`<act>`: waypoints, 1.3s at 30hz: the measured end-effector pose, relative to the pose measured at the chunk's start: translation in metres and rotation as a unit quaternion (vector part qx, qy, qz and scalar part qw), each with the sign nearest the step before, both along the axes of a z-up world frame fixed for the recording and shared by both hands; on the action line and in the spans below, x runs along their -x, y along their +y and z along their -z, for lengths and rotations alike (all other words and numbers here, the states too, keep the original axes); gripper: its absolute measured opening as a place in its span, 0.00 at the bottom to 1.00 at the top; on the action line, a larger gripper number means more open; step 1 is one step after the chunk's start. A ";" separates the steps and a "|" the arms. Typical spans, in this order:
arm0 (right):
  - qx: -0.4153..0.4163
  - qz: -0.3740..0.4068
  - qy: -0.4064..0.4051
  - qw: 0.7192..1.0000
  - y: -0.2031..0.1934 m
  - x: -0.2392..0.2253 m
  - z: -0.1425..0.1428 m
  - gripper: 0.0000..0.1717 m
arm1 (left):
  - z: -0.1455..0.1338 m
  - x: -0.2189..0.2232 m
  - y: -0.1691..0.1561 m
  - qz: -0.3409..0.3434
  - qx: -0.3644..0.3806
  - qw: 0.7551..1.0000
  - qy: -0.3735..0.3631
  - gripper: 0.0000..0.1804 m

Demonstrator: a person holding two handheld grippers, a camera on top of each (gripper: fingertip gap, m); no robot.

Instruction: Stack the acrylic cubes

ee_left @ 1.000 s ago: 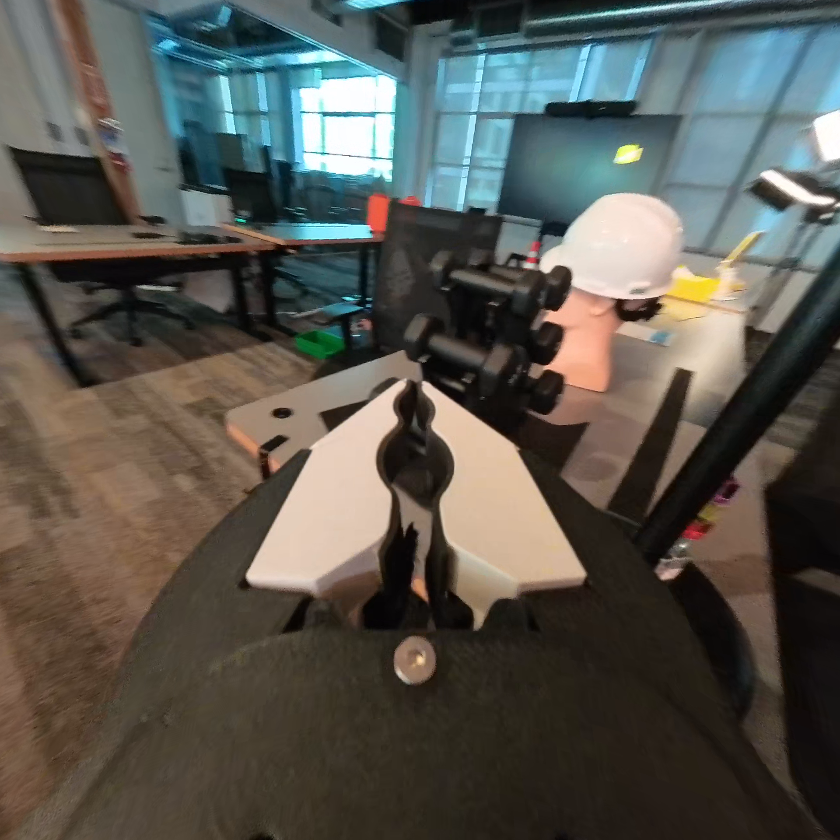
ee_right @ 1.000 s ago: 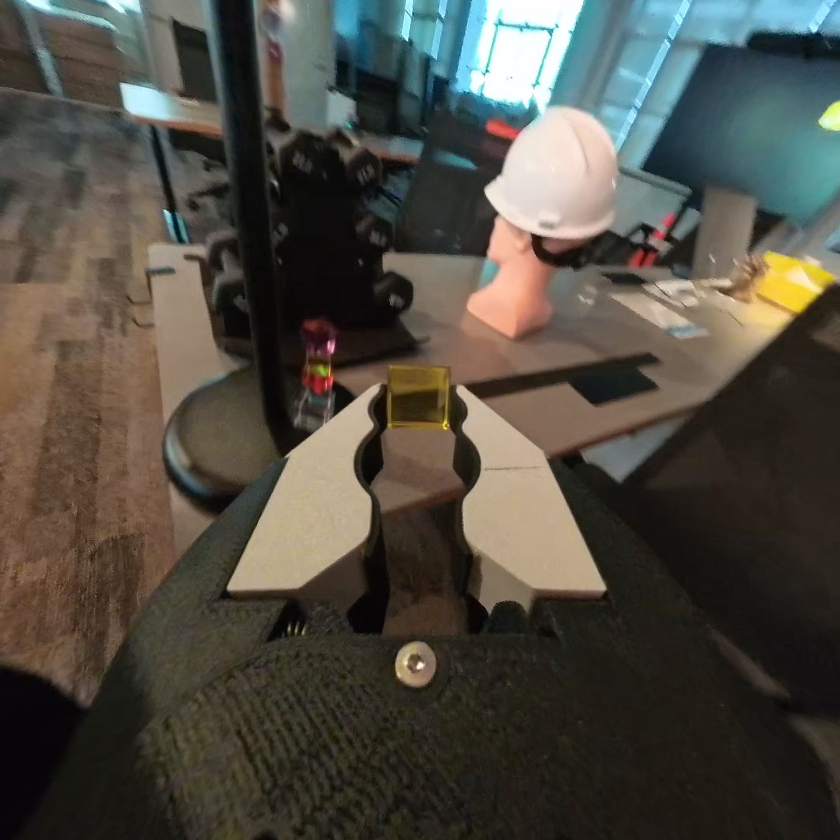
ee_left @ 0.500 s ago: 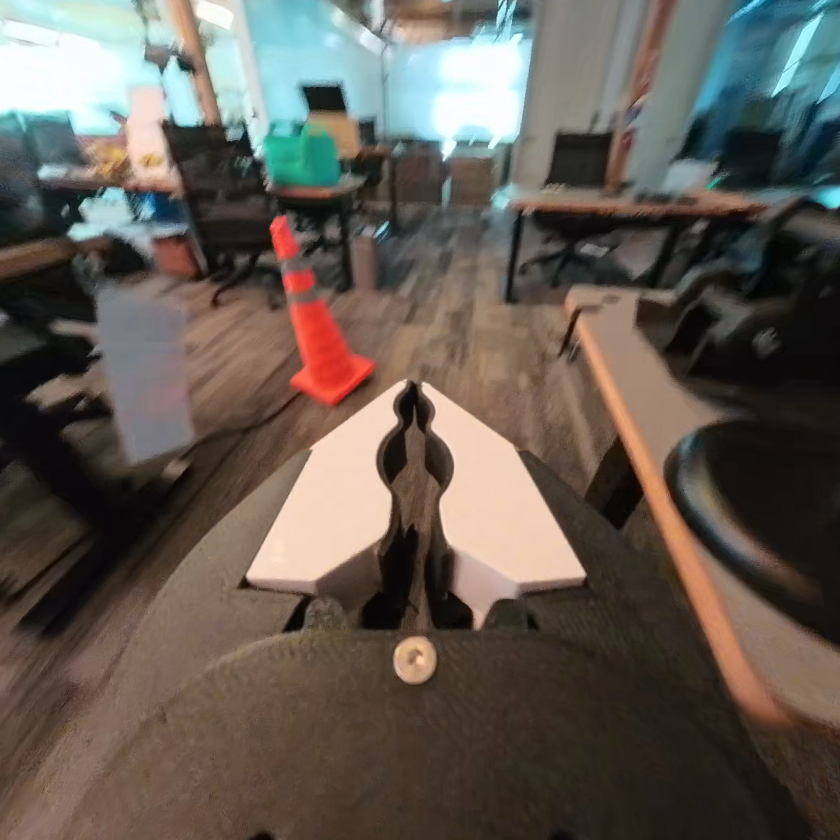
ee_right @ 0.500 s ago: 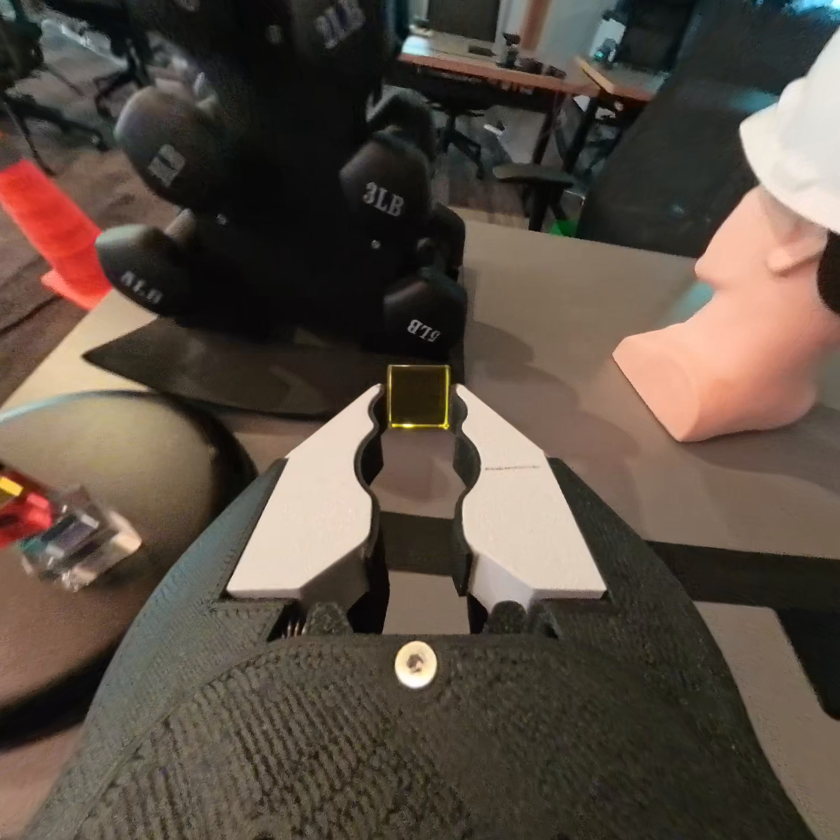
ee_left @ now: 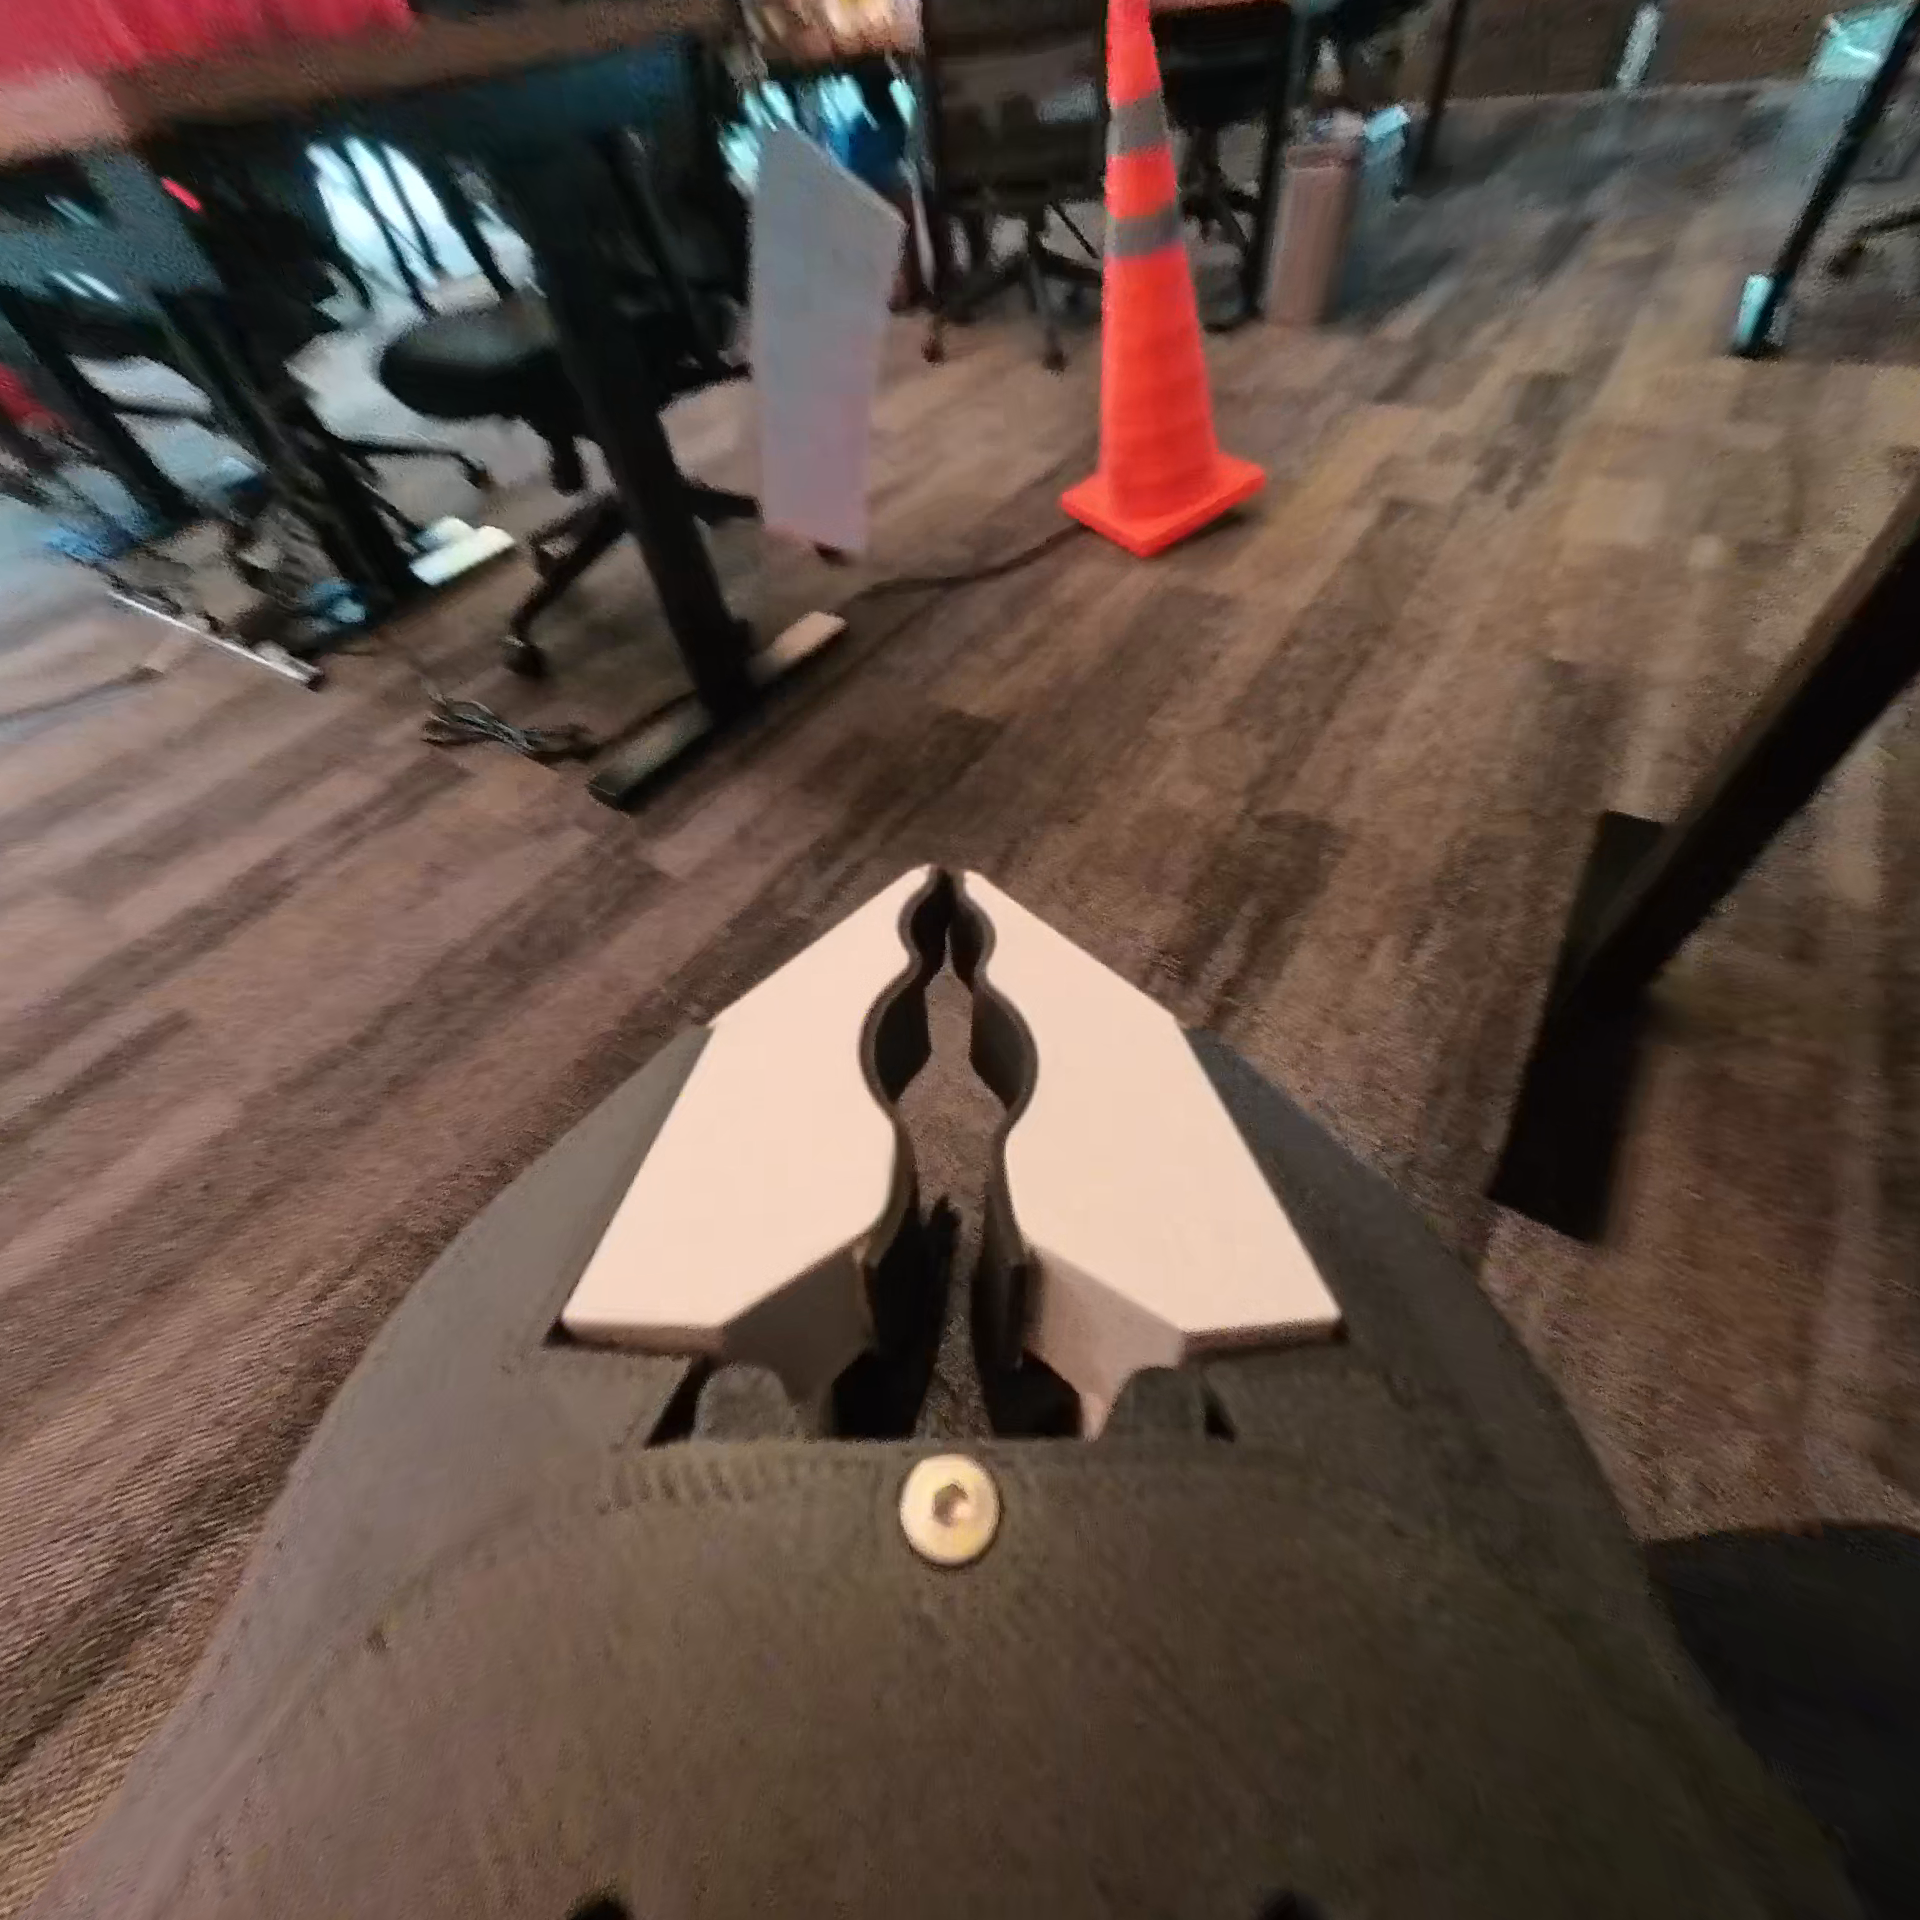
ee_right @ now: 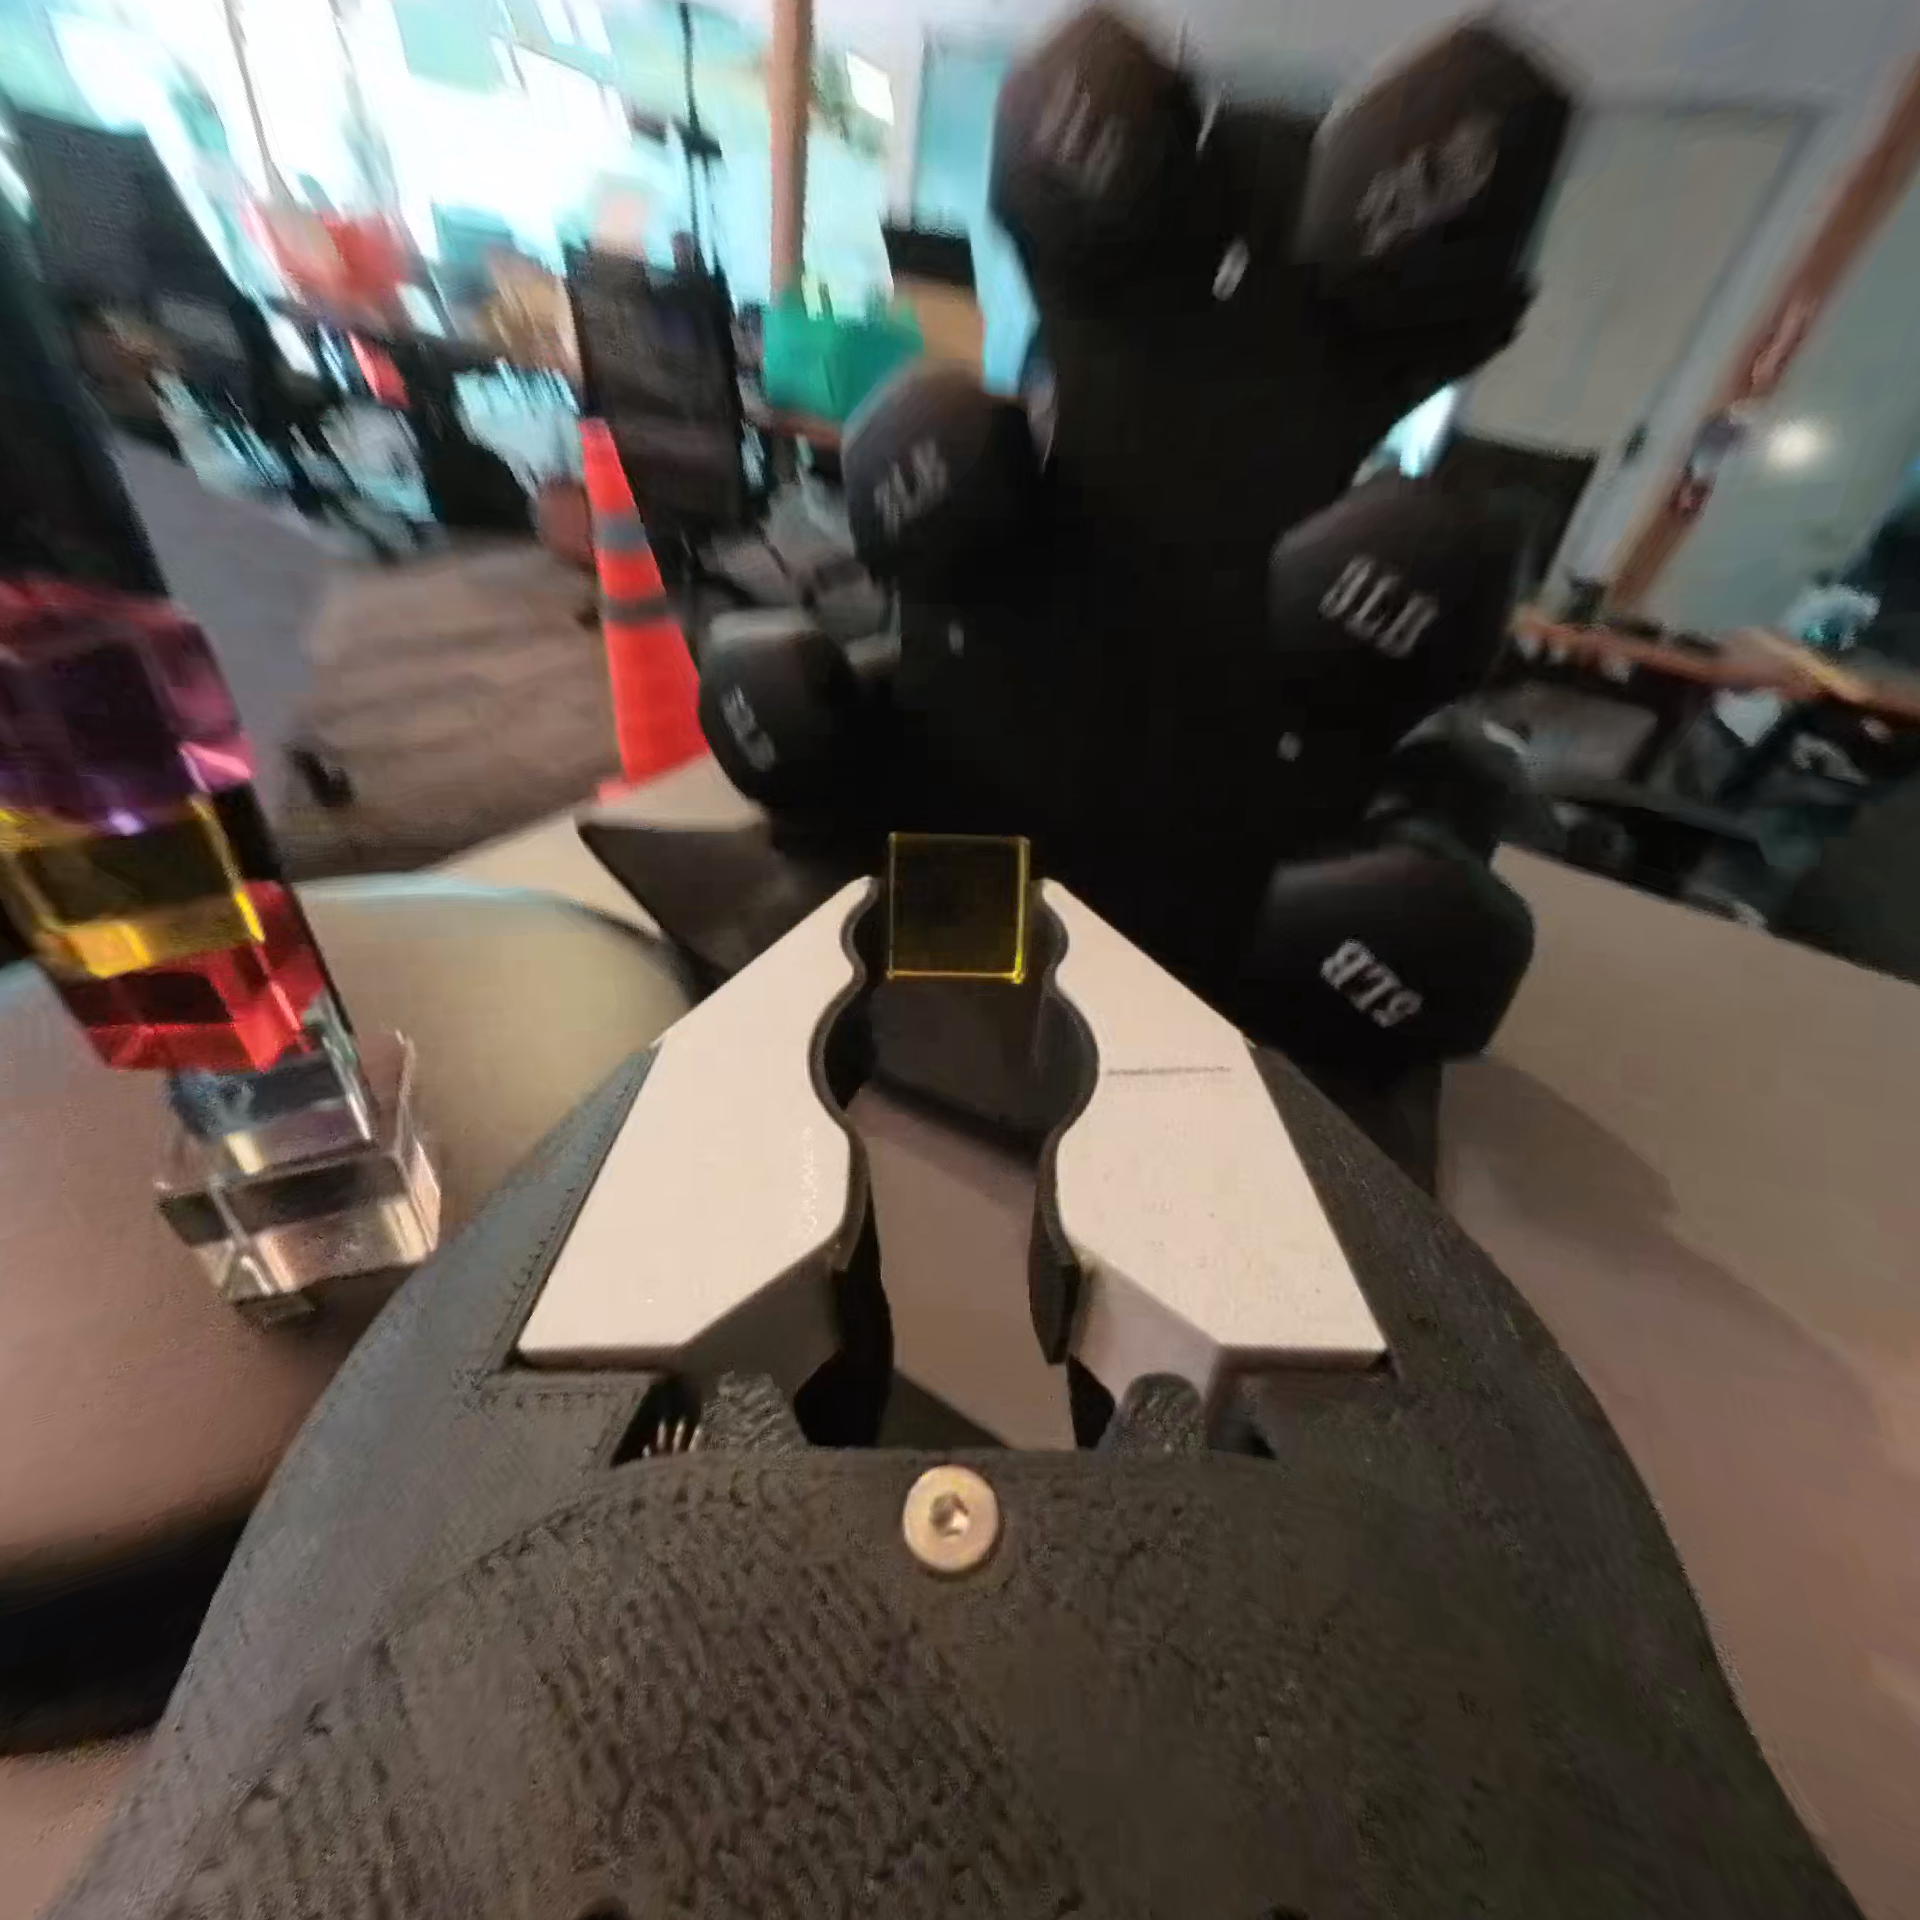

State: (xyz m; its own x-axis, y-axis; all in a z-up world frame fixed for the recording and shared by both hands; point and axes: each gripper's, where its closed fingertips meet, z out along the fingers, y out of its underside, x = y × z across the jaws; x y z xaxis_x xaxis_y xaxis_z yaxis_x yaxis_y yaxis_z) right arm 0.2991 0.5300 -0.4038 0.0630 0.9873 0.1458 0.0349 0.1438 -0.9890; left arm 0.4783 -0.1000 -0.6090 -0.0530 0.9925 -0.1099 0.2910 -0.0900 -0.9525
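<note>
My right gripper [ee_right: 957,902] is shut on a yellow acrylic cube [ee_right: 954,906], held at the fingertips above the grey table [ee_right: 1683,1143]. A stack of acrylic cubes [ee_right: 156,894] stands at the left of the right wrist view: clear ones at the bottom, then red, yellow and purple on top. The held cube is to the right of the stack and apart from it. My left gripper [ee_left: 944,889] is shut with nothing between its fingertips and points down at the carpet floor [ee_left: 1143,727], away from the table.
A black rack of dumbbells [ee_right: 1195,540] stands just behind the held cube. An orange cone [ee_left: 1153,312] stands on the floor; it also shows in the right wrist view [ee_right: 634,634]. A table edge and black leg [ee_left: 1704,873] are at the right of the left wrist view. The left gripper's tips are roughly 70 cm from the right gripper's.
My right gripper has swung left with the yellow cube, so the cube stack now shows close at its left. My left gripper has turned away from the table and tipped down toward the floor.
</note>
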 end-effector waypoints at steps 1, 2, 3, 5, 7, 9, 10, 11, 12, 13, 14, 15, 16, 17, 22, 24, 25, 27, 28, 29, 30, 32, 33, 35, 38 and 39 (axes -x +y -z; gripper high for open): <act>0.022 -0.017 0.037 0.999 0.004 -0.007 -0.010 0.14 | -0.001 -0.012 0.005 -0.017 0.013 0.999 0.026 0.00; 0.048 -0.038 0.067 0.996 0.008 -0.015 -0.018 0.14 | -0.004 -0.025 0.012 -0.034 0.019 0.998 0.057 0.00; 0.072 -0.063 0.091 0.991 0.010 -0.025 -0.024 0.14 | -0.009 -0.038 0.021 -0.051 0.018 0.995 0.088 0.00; 0.092 -0.110 0.111 0.983 0.012 -0.048 -0.029 0.14 | -0.018 -0.062 0.048 -0.073 -0.014 0.988 0.133 0.00; 0.072 -0.126 0.092 0.985 0.018 -0.066 -0.027 0.14 | -0.026 -0.080 0.084 -0.065 -0.078 0.984 0.144 0.00; 0.058 -0.171 0.077 0.981 0.012 -0.081 -0.042 0.14 | -0.045 -0.091 0.122 -0.023 -0.090 0.987 0.133 0.00; 0.046 -0.207 0.084 0.974 0.005 -0.090 -0.054 0.14 | -0.057 -0.094 0.136 0.001 -0.064 0.990 0.128 0.00; 0.027 -0.239 0.089 0.967 -0.002 -0.097 -0.064 0.14 | -0.070 -0.098 0.147 0.019 -0.033 0.991 0.130 0.00; 0.008 -0.264 0.090 0.960 -0.009 -0.103 -0.071 0.15 | -0.086 -0.101 0.154 0.033 -0.009 0.990 0.139 0.00; -0.005 -0.290 0.087 0.953 -0.016 -0.107 -0.076 0.15 | -0.102 -0.103 0.161 0.046 0.005 0.987 0.155 0.00; -0.011 -0.318 0.080 0.945 -0.026 -0.110 -0.079 0.15 | -0.117 -0.106 0.167 0.058 0.008 0.984 0.170 0.00; -0.009 -0.349 0.065 0.935 -0.037 -0.112 -0.081 0.15 | -0.131 -0.108 0.173 0.067 0.002 0.981 0.182 0.00; -0.005 -0.383 0.044 0.923 -0.051 -0.113 -0.082 0.14 | -0.142 -0.110 0.180 0.074 -0.008 0.978 0.192 0.00; -0.006 -0.419 0.015 0.908 -0.067 -0.113 -0.082 0.14 | -0.152 -0.113 0.187 0.082 -0.017 0.976 0.201 0.00; -0.078 -0.492 -0.143 0.855 -0.112 -0.084 -0.072 0.15 | -0.179 -0.121 0.230 0.130 -0.036 0.967 0.216 0.00; -0.062 -0.494 -0.186 0.847 -0.118 -0.064 -0.073 0.15 | -0.181 -0.123 0.244 0.142 -0.037 0.965 0.219 0.00; -0.055 -0.498 -0.211 0.839 -0.121 -0.056 -0.072 0.15 | -0.181 -0.123 0.249 0.148 -0.035 0.964 0.219 0.00; -0.052 -0.505 -0.255 0.823 -0.127 -0.042 -0.070 0.15 | -0.177 -0.120 0.254 0.152 -0.028 0.967 0.204 0.00; -0.054 -0.503 -0.273 0.818 -0.129 -0.035 -0.069 0.14 | -0.174 -0.117 0.255 0.152 -0.027 0.969 0.192 0.00; -0.060 -0.499 -0.290 0.814 -0.130 -0.028 -0.067 0.15 | -0.171 -0.113 0.255 0.154 -0.028 0.971 0.180 0.00; -0.066 -0.497 -0.303 0.810 -0.132 -0.022 -0.066 0.14 | -0.170 -0.109 0.254 0.155 -0.031 0.972 0.172 0.00; -0.075 -0.495 -0.333 0.799 -0.135 -0.017 -0.061 0.14 | -0.171 -0.102 0.249 0.148 -0.036 0.974 0.169 0.00; -0.082 -0.491 -0.348 0.794 -0.136 -0.015 -0.057 0.14 | -0.174 -0.098 0.246 0.142 -0.039 0.973 0.177 0.00; -0.106 -0.484 -0.364 0.789 -0.136 -0.009 -0.050 0.15 | -0.181 -0.089 0.244 0.147 -0.052 0.969 0.192 0.00; -0.115 -0.484 -0.381 0.779 -0.139 -0.005 -0.043 0.14 | -0.180 -0.072 0.248 0.172 -0.066 0.965 0.188 0.00; -0.110 -0.487 -0.386 0.775 -0.141 -0.006 -0.043 0.15 | -0.179 -0.067 0.249 0.177 -0.068 0.964 0.186 0.00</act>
State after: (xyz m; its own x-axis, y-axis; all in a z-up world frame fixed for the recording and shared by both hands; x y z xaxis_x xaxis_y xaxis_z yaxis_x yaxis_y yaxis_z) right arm 0.3047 0.3886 -0.3612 -0.8875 0.4568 -0.0599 0.3733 0.6368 -0.6747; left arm 0.5453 0.1485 -0.4302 0.2800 0.9598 -0.0167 -0.0988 0.0115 -0.9950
